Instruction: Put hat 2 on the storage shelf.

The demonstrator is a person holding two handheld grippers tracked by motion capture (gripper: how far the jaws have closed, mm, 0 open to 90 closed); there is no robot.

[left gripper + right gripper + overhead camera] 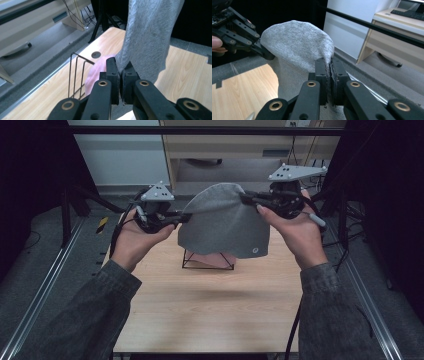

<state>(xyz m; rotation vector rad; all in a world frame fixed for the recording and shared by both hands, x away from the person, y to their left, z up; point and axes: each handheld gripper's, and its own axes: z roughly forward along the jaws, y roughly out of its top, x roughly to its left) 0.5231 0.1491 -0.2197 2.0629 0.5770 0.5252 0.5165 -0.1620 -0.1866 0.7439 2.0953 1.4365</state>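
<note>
A grey knit beanie (225,222) hangs in the air above the wooden table (210,305), stretched between both grippers. My left gripper (186,216) is shut on its left edge. My right gripper (245,197) is shut on its upper right edge. In the left gripper view the jaws (121,72) pinch the grey fabric (147,37), which hangs down in front. In the right gripper view the jaws (329,66) clamp the cloth (297,45), and the other gripper (265,53) holds the far side. A small round tag (254,251) shows near the beanie's lower hem.
A black wire rack (207,261) stands on the table under the beanie, with a pink cloth (210,259) draped in it; the same rack (76,75) and pink cloth (96,75) appear in the left gripper view. Metal rails (45,285) flank the table. A desk (397,32) stands beyond.
</note>
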